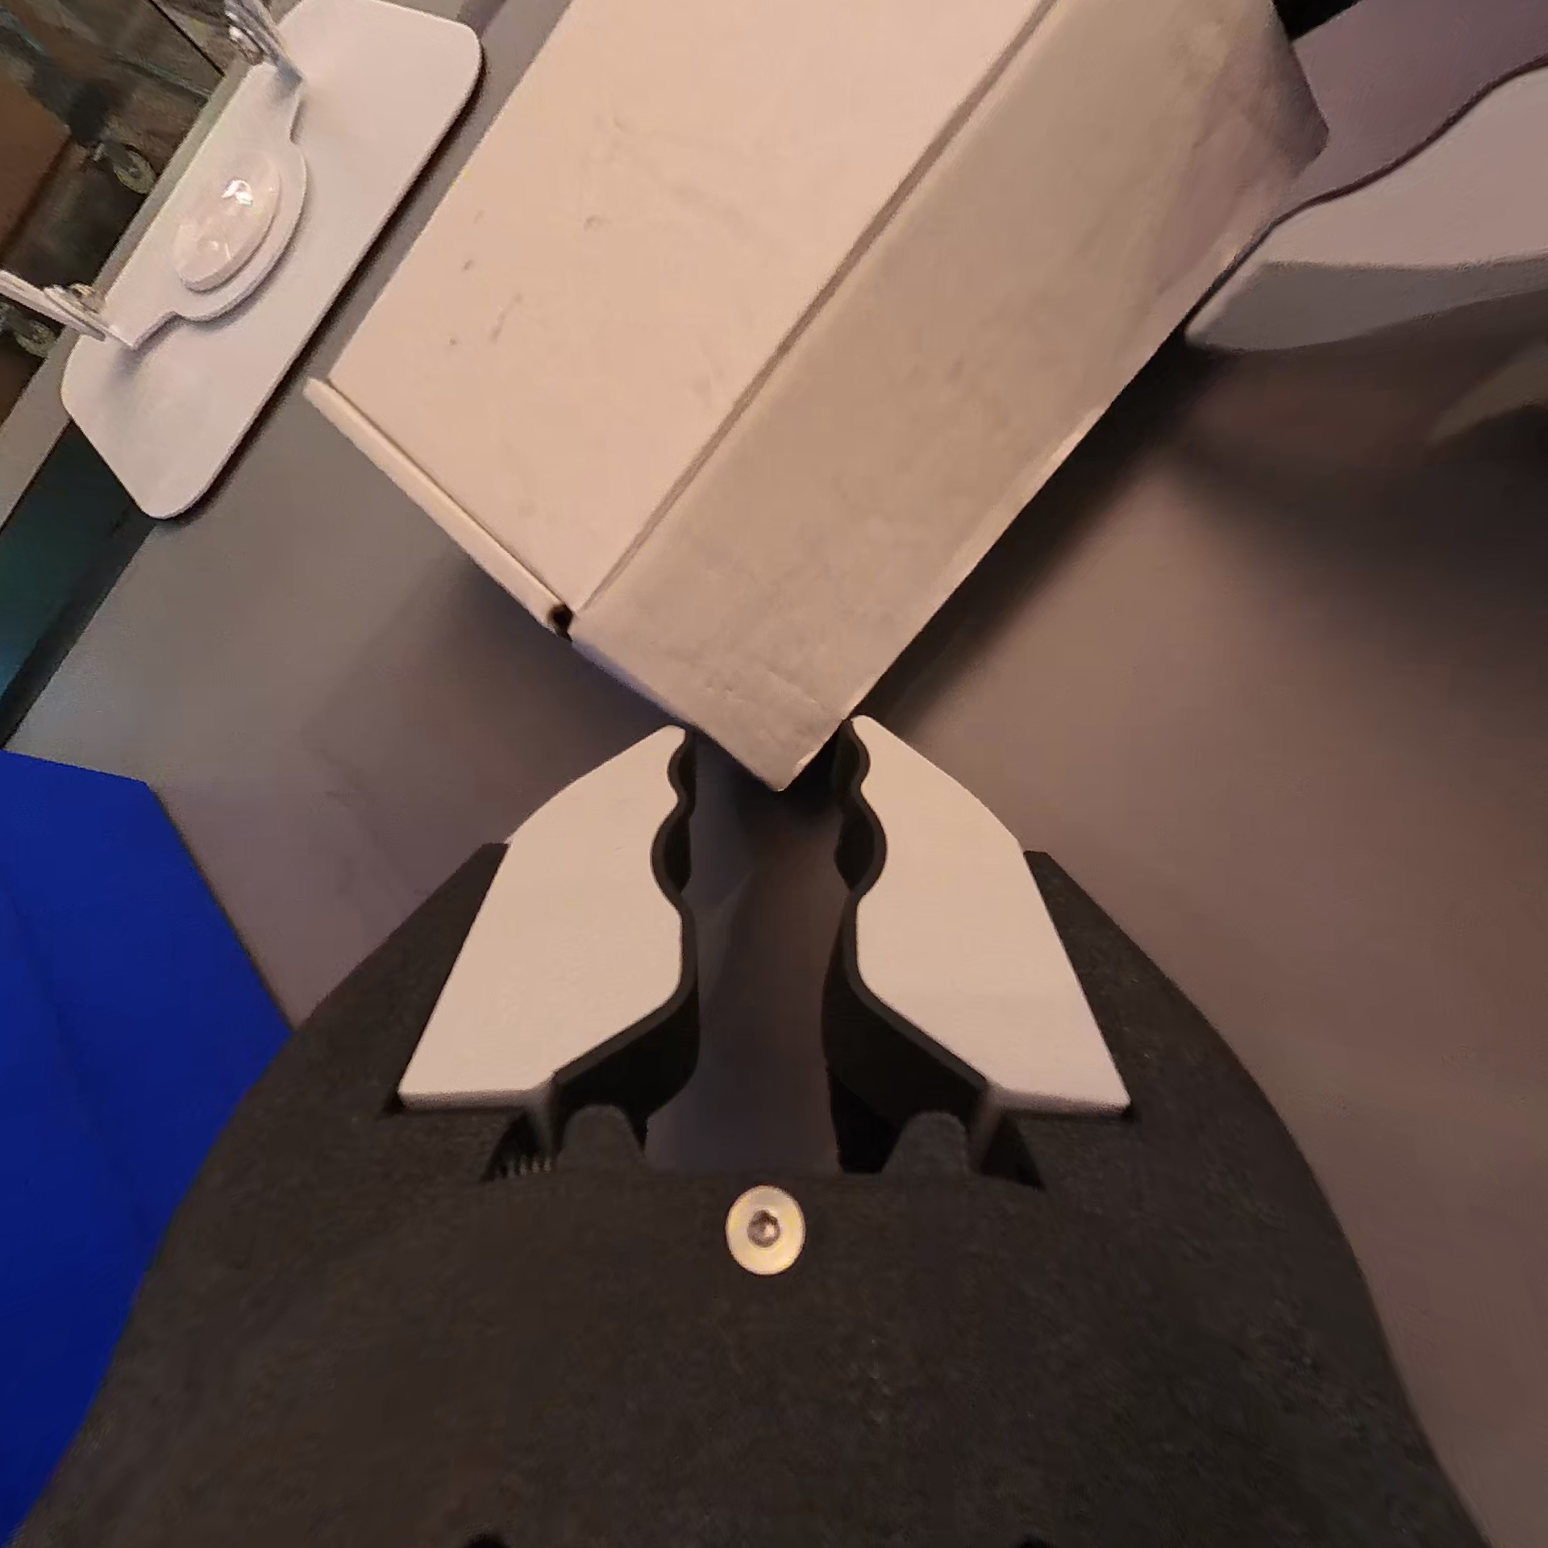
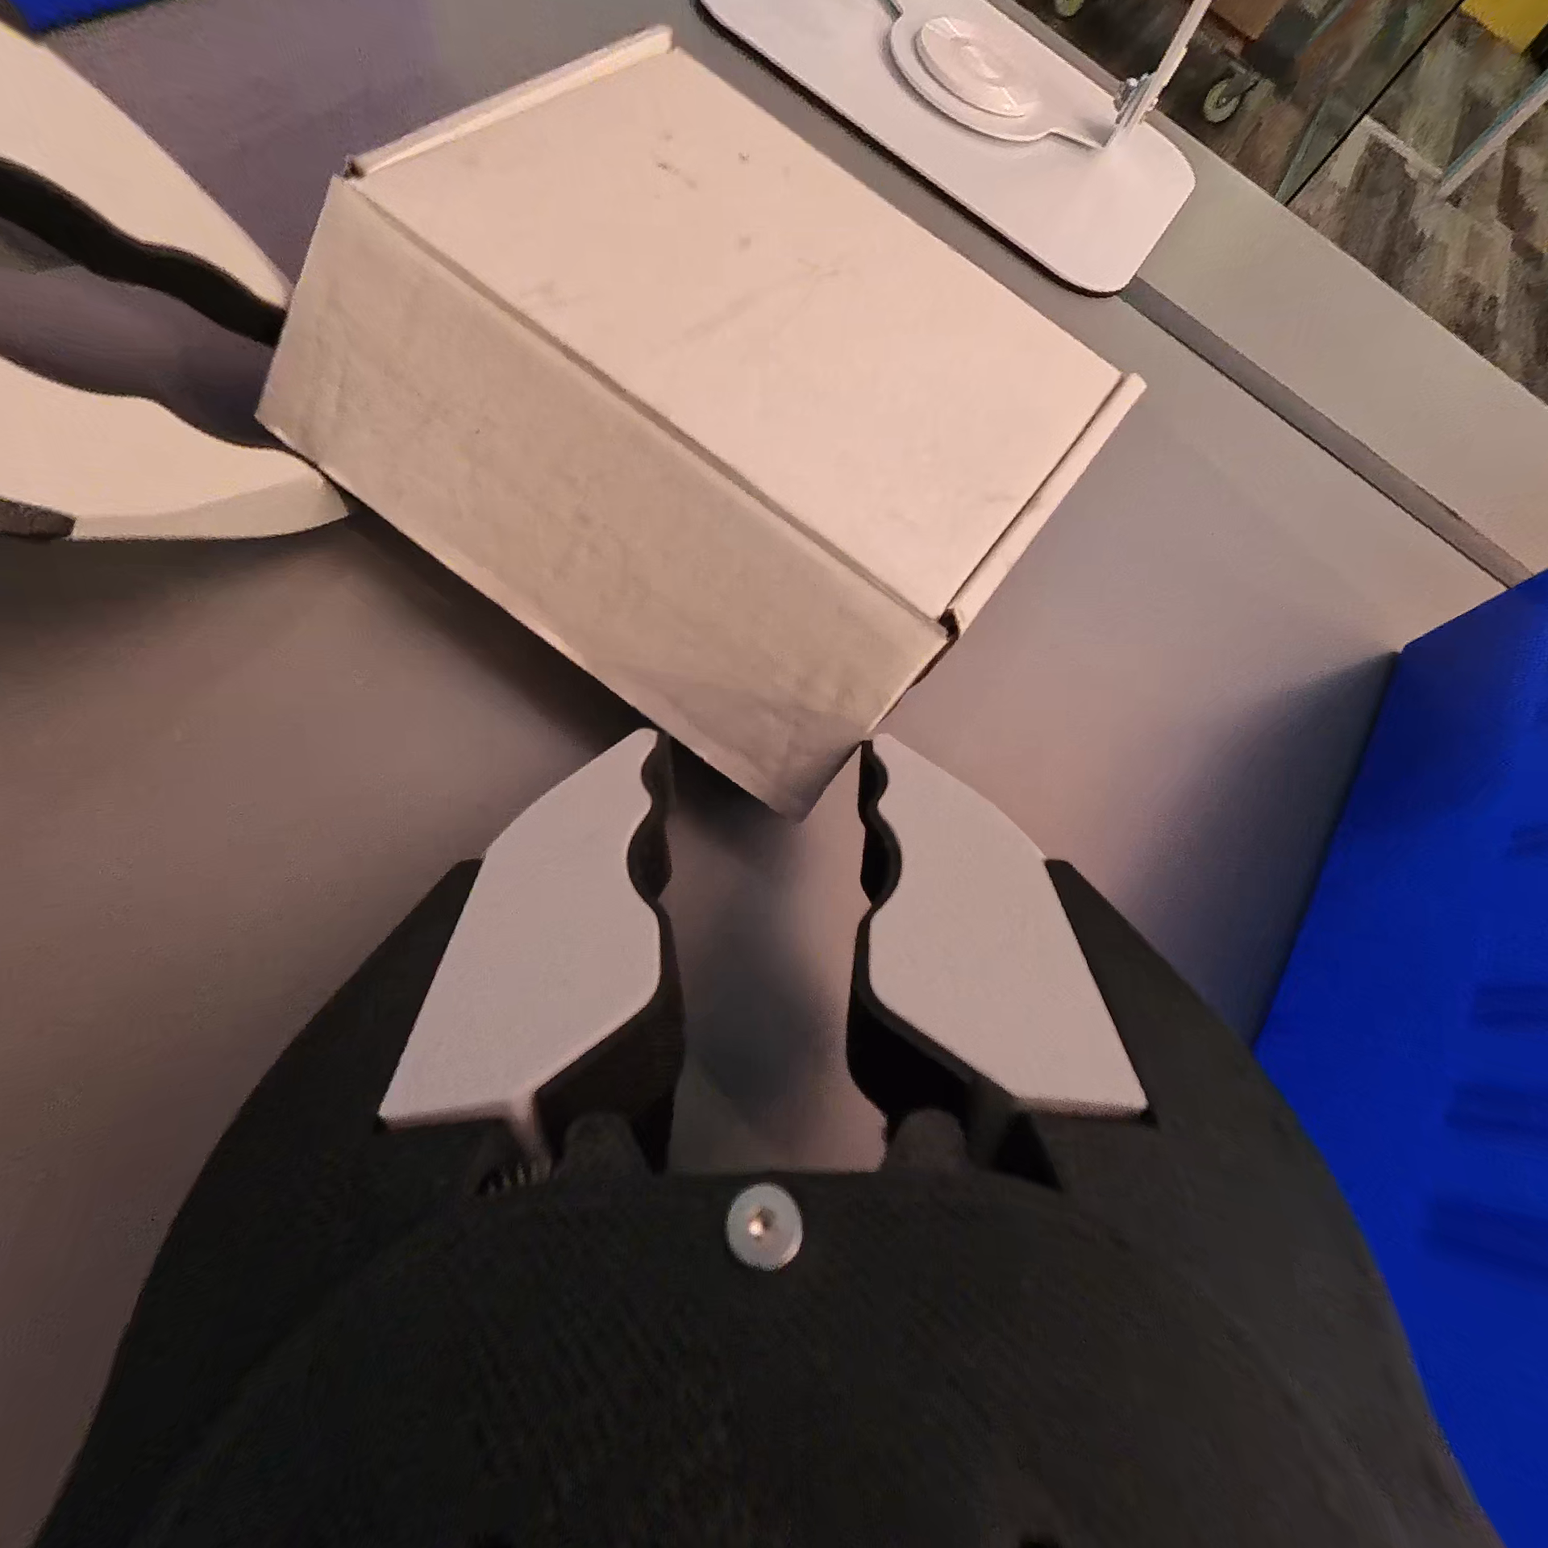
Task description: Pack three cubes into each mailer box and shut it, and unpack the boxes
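A white cardboard mailer box (image 1: 670, 335) sits shut on the grey table (image 1: 1173, 670); no cubes show. My left gripper (image 1: 766, 745) is open, with one lower corner of the box just between its fingertips. My right gripper (image 2: 758, 750) is open at the opposite end of the box (image 2: 695, 377), and another lower corner sits between its fingertips. Neither pair of jaws is pressed on the cardboard. The right gripper's finger shows past the box in the left wrist view (image 1: 1382, 276). The left gripper's fingers (image 2: 126, 209) show by the box's far end in the right wrist view.
A white flat stand base (image 1: 251, 234) with a round disc lies beyond the box, near the table's far edge (image 2: 1340, 419); it also shows in the right wrist view (image 2: 1047, 151). A bright blue object (image 1: 100, 1047) stands at the side, also in the right wrist view (image 2: 1424, 921).
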Available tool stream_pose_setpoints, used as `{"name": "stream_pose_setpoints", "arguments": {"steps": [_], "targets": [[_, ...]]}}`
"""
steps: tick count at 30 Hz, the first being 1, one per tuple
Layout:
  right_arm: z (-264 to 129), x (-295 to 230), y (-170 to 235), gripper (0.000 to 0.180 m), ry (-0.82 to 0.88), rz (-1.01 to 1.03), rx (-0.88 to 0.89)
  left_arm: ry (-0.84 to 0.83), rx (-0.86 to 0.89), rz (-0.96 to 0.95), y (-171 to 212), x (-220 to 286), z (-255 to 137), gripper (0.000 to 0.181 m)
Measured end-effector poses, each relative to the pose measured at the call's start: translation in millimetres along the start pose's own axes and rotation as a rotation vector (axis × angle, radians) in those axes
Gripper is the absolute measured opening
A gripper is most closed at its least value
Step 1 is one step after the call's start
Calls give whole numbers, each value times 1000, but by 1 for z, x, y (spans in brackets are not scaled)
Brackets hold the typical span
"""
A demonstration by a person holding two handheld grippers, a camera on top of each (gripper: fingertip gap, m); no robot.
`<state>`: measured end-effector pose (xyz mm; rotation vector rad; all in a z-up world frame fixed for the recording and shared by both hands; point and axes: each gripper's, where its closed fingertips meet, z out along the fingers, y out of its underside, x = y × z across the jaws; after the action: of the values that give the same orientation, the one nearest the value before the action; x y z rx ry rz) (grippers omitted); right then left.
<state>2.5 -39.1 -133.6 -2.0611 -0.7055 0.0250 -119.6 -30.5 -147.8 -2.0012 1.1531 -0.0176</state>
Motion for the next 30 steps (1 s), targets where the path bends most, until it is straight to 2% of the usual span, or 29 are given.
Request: {"name": "stream_pose_setpoints", "arguments": {"steps": [7, 11, 18, 23, 30], "targets": [[-3, 0, 2, 44, -9, 34, -22, 124, -7, -112, -3, 9, -9, 29], [1, 0, 7, 59, 1, 40, -52, 184, 11, -136, -5, 19, -13, 28], [-1, 3, 2, 49, 26, 13, -3, 159, 65, -140, -6, 12, -15, 28], [1, 4, -7, 72, 151, -147, 32, 226, 112, -226, -11, 11, -20, 27], [-2, 4, -25, 72, 387, -491, 96, 271, 92, -236, -8, 15, -16, 24]]}}
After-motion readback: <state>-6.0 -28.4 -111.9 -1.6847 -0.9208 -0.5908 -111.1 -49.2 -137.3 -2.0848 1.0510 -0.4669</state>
